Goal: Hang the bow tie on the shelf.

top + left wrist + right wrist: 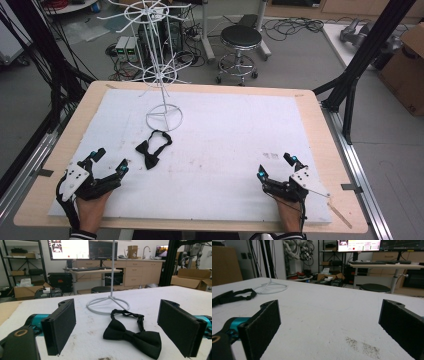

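White foam sheet (225, 150) covered the pale wooden table (320, 130); lab clutter, a black round stool (241, 37) and cables sat beyond, top of frame. We had both grippers low at the bottom edge, resting on the sheet. Left gripper (110, 161), lower left, jaws wide, nothing between them. Right gripper (276, 166), lower right, jaws wide too, also empty.

Black fabric bow tie with a looped neck strap (152, 148) lay flat left of centre, near the left gripper, strap curling up-frame toward the stand. In the left gripper view the bow tie (133, 333) sat just ahead between the jaws. We judged it light, soft, floppy; likely to sag and swing once lifted. Best hold: the centre knot, or the strap if hanging was the aim.

White wire display stand with a ring base and hook arms (162, 75) stood just above the tie, upper left. Thin, probably tippy; its ring base (108, 305) sat close behind the strap, so a forward reach could clip it. Faint dirty marks on the sheet (362, 346), harmless.
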Tool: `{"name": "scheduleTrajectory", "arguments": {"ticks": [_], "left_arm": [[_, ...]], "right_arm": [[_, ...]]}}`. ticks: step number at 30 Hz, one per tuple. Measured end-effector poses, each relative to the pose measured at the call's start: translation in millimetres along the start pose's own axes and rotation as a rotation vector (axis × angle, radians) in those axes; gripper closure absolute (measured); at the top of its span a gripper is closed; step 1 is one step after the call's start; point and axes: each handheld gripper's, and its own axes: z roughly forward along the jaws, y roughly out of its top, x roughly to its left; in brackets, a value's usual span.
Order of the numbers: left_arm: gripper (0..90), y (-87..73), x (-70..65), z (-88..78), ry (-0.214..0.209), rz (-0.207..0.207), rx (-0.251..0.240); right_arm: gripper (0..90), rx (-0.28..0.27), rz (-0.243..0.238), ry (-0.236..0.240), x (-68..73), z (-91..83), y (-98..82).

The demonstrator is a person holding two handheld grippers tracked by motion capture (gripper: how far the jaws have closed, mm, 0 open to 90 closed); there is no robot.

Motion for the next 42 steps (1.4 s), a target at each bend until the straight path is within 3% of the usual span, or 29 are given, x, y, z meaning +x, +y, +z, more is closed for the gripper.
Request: {"name": "scheduleTrajectory", "arguments": {"ticks": [3, 16, 23, 28, 33, 39, 42], "left_arm": [[15.6, -0.1, -0.4, -0.2, 0.0, 0.002, -0.005], [15.7, 0.5, 1.4, 1.3, -0.006, -0.01, 0.016], [15.6, 0.6, 0.0, 1.9, 0.022, -0.009, 0.018], [15.6, 3.2, 2.5, 8.8, 0.01, -0.024, 0.074], [15.5, 19.7, 3.5, 18.8, -0.01, -0.025, 0.098], [15.4, 41.8, 2.9, 29.9, -0.023, 0.007, 0.123], [15.4, 45.9, 2.4, 34.6, -0.033, 0.03, 0.163]], "right_arm": [[2.8, -0.001, 0.019, 0.004, -1.5, -0.4, 0.0], [2.8, -0.016, 0.007, -0.013, -0.4, -1.1, -0.6], [2.8, -0.027, 0.01, -0.012, -0.6, -2.1, -1.0], [2.8, -0.023, 0.016, -0.012, -0.7, -2.0, -0.8], [2.8, -0.024, 0.013, -0.012, -0.8, -1.9, -0.9], [2.8, -0.031, 0.009, -0.012, -0.3, -2.7, -1.2], [2.8, -0.032, 0.009, -0.012, -0.2, -2.8, -1.2]]}}
